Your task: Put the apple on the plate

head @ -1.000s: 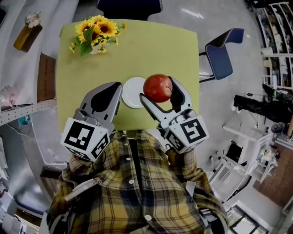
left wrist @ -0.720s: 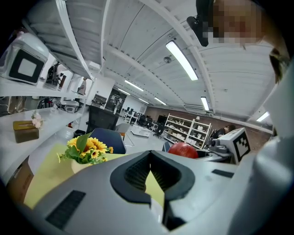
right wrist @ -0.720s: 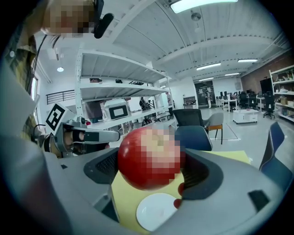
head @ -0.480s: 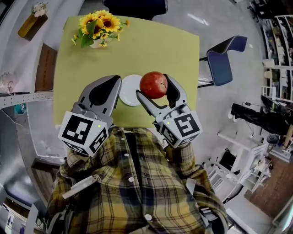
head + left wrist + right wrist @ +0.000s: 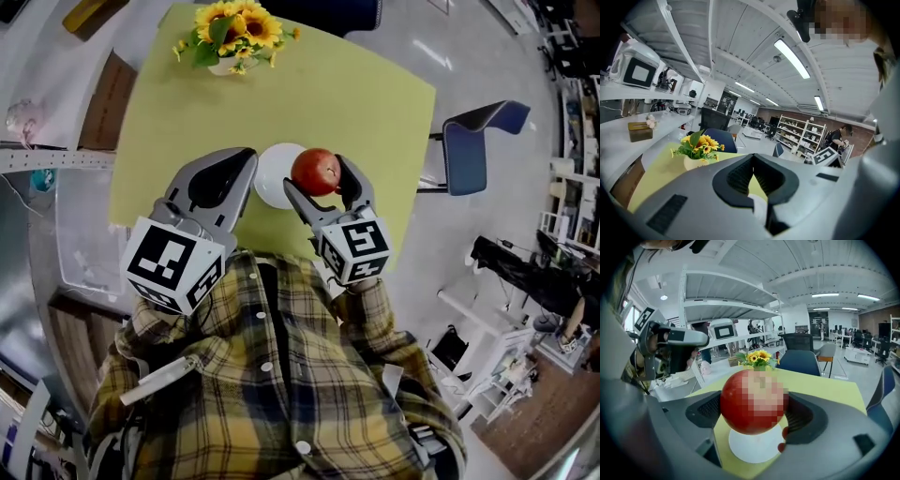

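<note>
1. The yellow-green square table [image 5: 375, 103] is the widest thing here. Its near edge lies close to the small round white plate [image 5: 270, 178], so a round red apple [image 5: 752, 401] that rolls off the plate could run to that edge and fall to the floor.
2. Our left gripper [image 5: 246, 161], grey with a marker cube, has its jaws pressed together on nothing. It hangs just beside the plate's left rim, and if it dips it could nudge the plate out from under the apple.
3. Our right gripper [image 5: 317, 175] has its jaws clamped on the apple's sides. Letting go too early would drop the fruit.
4. The plate is shallow and looks light, so a hard landing could slide it or chip it.
5. The apple hangs over the plate's right part, seemingly clear of it, though we cannot judge the height well. Set down off-centre, it could roll over the rim.
</note>
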`<state>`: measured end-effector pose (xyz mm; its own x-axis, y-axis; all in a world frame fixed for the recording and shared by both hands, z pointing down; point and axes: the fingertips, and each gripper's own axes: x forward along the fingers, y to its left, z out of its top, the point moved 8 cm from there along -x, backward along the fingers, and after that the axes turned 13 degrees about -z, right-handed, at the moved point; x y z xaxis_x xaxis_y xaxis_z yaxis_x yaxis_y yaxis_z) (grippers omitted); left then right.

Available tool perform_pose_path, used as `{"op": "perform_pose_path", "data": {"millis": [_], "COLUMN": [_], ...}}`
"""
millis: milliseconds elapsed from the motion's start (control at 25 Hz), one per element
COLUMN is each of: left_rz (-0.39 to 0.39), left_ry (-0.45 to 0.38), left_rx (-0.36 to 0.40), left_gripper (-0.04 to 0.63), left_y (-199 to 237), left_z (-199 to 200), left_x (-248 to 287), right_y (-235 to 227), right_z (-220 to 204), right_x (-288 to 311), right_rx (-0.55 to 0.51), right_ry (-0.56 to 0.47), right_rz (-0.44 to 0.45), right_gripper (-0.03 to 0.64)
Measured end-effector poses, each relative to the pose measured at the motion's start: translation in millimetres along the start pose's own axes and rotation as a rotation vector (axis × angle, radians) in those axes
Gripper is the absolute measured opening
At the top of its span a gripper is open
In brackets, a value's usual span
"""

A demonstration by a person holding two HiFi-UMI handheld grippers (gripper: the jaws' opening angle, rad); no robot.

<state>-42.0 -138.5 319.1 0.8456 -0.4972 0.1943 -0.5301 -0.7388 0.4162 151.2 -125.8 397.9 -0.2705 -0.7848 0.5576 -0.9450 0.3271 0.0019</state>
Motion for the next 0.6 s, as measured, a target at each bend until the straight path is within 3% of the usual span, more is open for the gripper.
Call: {"op": "perform_pose_path", "data": {"millis": [240,600], "left_rz": [0.021,0.06], "left_ry": [0.025,0.079], "left_rx": [-0.003,-0.025], "left_gripper": [0.008,0.008], "left_y": [-3,-7], "left_z": [-9,-28], "left_x": [-4,-7], "right_y": [5,9], "right_z": [-33,-71], "right_x": [20,48], "right_rx": [-0.086,-0.088], "right_ry": [0.048,0.073], "right_rz": [-0.014,-0.009], "right_gripper": [0.39,0.391]}}
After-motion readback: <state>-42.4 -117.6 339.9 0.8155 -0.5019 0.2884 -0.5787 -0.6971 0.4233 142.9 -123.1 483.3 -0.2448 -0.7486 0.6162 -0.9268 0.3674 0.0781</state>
